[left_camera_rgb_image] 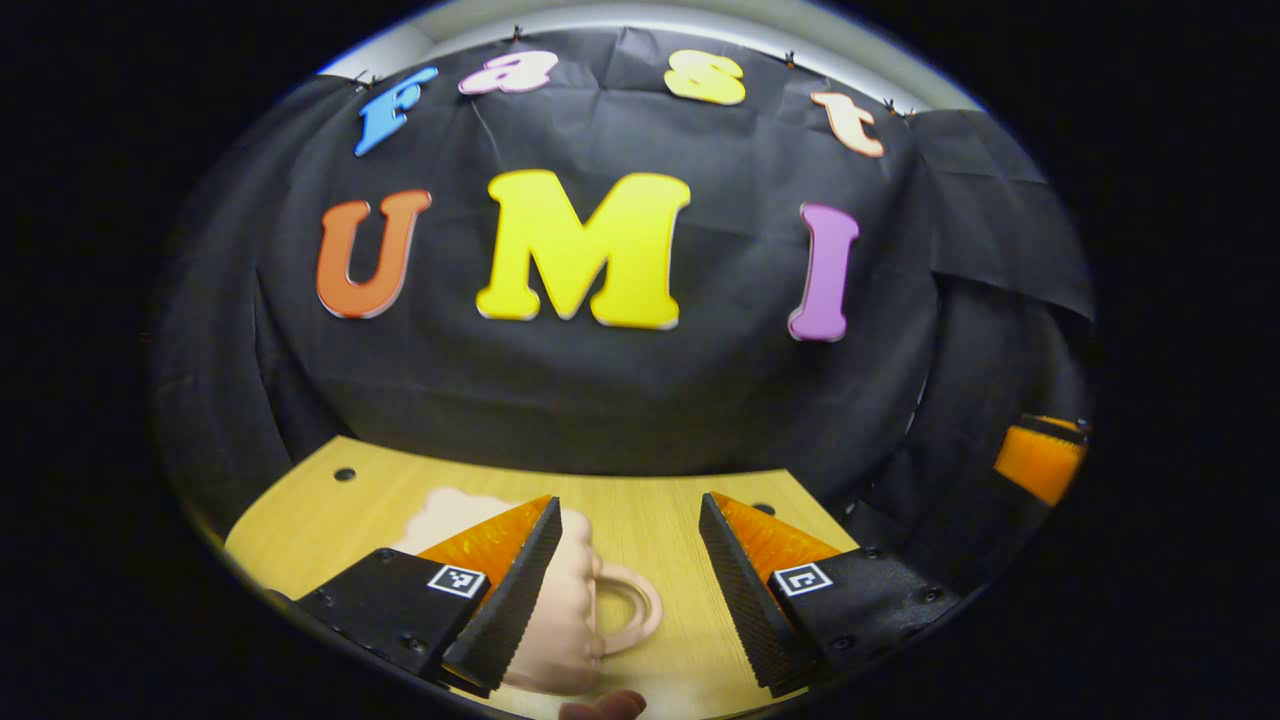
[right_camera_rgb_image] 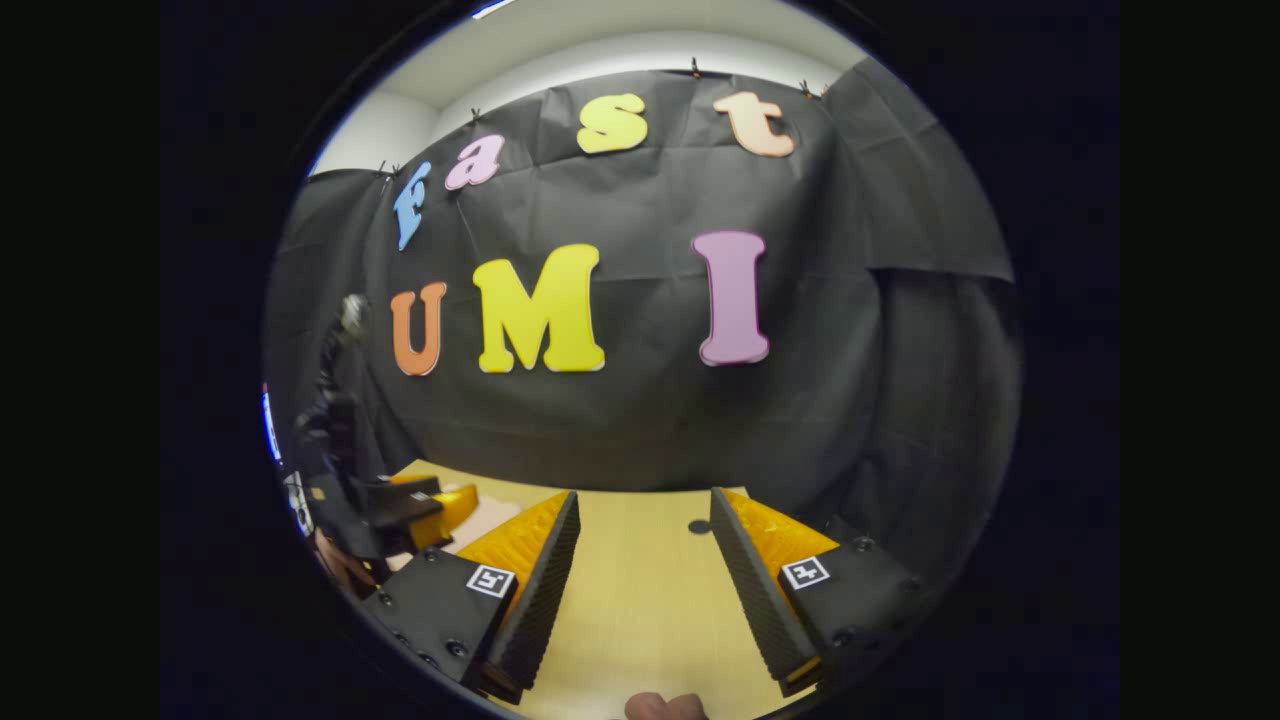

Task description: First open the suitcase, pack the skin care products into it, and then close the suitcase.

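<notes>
Oddly, neither suitcase nor skin care products were in sight, so their place couldn't be told. Risk: left gripper (left_camera_rgb_image: 625, 560), jaws spread w/ nothing between, could knock the pink mug (left_camera_rgb_image: 565, 610) at lower centre. Right gripper (right_camera_rgb_image: 645, 575) was also spread over bare table (right_camera_rgb_image: 640, 600).

A mug-shaped suitcase (left_camera_rgb_image: 560, 600) lies on the tabletop (left_camera_rgb_image: 650, 510), its handle loop pointing to its right. The left tool (left_camera_rgb_image: 625, 590) hangs above and just right of it, its left finger crossing in front of the suitcase. Behind the suitcase the booth's cloth wall (left_camera_rgb_image: 600, 400) rises. The right tool (right_camera_rgb_image: 645, 575) hangs over the tabletop right of the suitcase, fingers apart.
</notes>
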Demonstrator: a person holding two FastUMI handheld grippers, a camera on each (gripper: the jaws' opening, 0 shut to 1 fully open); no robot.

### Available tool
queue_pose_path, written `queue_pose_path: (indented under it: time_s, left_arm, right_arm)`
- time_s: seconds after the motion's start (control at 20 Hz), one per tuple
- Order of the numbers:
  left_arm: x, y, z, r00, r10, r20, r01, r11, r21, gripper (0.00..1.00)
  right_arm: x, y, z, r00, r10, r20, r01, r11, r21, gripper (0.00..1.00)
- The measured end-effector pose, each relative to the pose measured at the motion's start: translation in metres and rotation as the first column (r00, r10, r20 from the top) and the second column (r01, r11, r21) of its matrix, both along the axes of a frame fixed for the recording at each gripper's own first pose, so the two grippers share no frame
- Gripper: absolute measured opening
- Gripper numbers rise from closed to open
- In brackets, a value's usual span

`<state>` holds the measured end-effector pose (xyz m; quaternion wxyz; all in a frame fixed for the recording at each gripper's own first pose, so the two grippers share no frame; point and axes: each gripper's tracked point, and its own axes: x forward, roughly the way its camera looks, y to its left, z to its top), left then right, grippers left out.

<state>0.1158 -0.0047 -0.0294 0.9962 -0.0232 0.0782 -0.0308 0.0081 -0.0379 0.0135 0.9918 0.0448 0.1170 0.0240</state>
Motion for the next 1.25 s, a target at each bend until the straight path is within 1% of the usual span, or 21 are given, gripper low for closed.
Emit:
queue_pose_path:
  time_s: [0.1,0.2,0.25,0.3,0.35,0.4,0.5,0.55,0.6,0.75,0.9,0.95,1.0,1.15,1.25]
  left_arm:
    - [-0.008,0.012,0.039,0.994,0.003,0.109,-0.008,0.999,0.044,0.93]
    - [-0.016,0.025,0.076,0.980,0.012,0.198,-0.032,0.994,0.100,0.95]
    - [-0.018,0.030,0.095,0.973,0.010,0.230,-0.039,0.992,0.119,0.95]
    - [-0.021,0.033,0.103,0.969,0.011,0.247,-0.041,0.992,0.118,0.94]
    - [-0.026,0.038,0.107,0.968,0.025,0.250,-0.051,0.994,0.100,0.85]
    - [-0.028,0.040,0.105,0.971,0.038,0.235,-0.056,0.996,0.072,0.94]
    - [-0.029,0.042,0.094,0.980,0.058,0.190,-0.062,0.998,0.016,0.94]
    - [-0.027,0.043,0.092,0.982,0.061,0.178,-0.062,0.998,-0.001,0.95]
    - [-0.027,0.048,0.092,0.982,0.069,0.177,-0.069,0.998,-0.006,0.95]
    - [-0.029,0.074,0.091,0.977,0.097,0.190,-0.101,0.995,0.013,0.95]
    - [-0.018,0.078,0.093,0.976,0.107,0.190,-0.111,0.994,0.008,0.95]
    - [-0.016,0.077,0.091,0.977,0.109,0.183,-0.112,0.994,0.005,0.95]
    - [-0.015,0.077,0.090,0.978,0.108,0.177,-0.110,0.994,0.001,0.95]
    - [-0.014,0.069,0.091,0.981,0.096,0.171,-0.096,0.995,-0.009,0.95]
    - [-0.014,0.064,0.090,0.982,0.085,0.170,-0.086,0.996,-0.004,0.95]
  right_arm:
    - [0.016,0.014,0.024,0.997,-0.027,0.068,0.028,1.000,-0.006,0.78]
    - [0.024,0.032,0.048,0.988,-0.047,0.150,0.048,0.999,-0.006,0.80]
    - [0.027,0.042,0.056,0.982,-0.045,0.184,0.046,0.999,-0.003,0.76]
    - [0.029,0.055,0.067,0.973,-0.038,0.228,0.038,0.999,0.004,0.80]
    - [0.030,0.064,0.071,0.968,-0.032,0.249,0.034,0.999,-0.001,0.77]
    - [0.032,0.069,0.076,0.963,-0.037,0.265,0.043,0.999,-0.015,0.79]
    - [0.033,0.084,0.081,0.955,-0.023,0.297,0.034,0.999,-0.033,0.80]
    - [0.034,0.091,0.079,0.956,-0.014,0.294,0.025,0.999,-0.034,0.77]
    - [0.035,0.096,0.076,0.958,-0.011,0.286,0.021,0.999,-0.032,0.79]
    - [0.036,0.104,0.068,0.966,-0.005,0.258,0.012,1.000,-0.028,0.80]
    - [0.038,0.104,0.073,0.962,-0.010,0.272,0.020,0.999,-0.035,0.80]
    - [0.039,0.103,0.072,0.961,-0.010,0.275,0.023,0.999,-0.043,0.77]
    - [0.039,0.105,0.071,0.962,-0.008,0.272,0.022,0.999,-0.049,0.79]
    - [0.039,0.108,0.067,0.967,0.004,0.256,0.007,0.999,-0.043,0.80]
    - [0.041,0.104,0.065,0.968,-0.002,0.250,0.013,0.999,-0.042,0.79]
